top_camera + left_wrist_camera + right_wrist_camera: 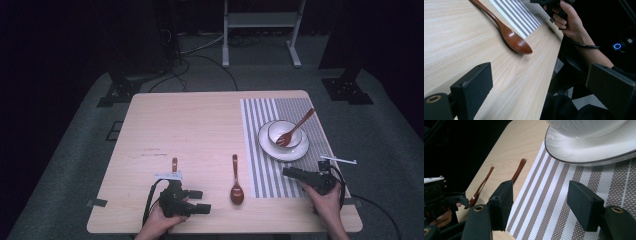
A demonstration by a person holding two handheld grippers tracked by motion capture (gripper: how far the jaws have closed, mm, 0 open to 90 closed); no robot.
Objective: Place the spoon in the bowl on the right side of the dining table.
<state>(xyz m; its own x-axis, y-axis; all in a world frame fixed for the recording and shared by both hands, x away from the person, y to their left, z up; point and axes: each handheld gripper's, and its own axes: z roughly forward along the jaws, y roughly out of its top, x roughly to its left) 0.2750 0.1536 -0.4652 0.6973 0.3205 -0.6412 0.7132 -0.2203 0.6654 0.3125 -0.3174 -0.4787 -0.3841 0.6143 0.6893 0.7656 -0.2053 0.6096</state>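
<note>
Wooden spoon (235,183) lies flat on bare table (200,125) btwn my grippers, long axis front-to-back, bowl end twd me, just left of striped mat (260,150). My left gripper (199,201) sits near it w/ jaws apart, nothing in them. My right gripper (292,172) is over the mat by the plate (300,149), jaws spread, also holding nothing.

No text, label, brand, number or sign can be read anywhere; faint dark marks on the table (150,150) are too small and blurred to make out as writing.
</note>
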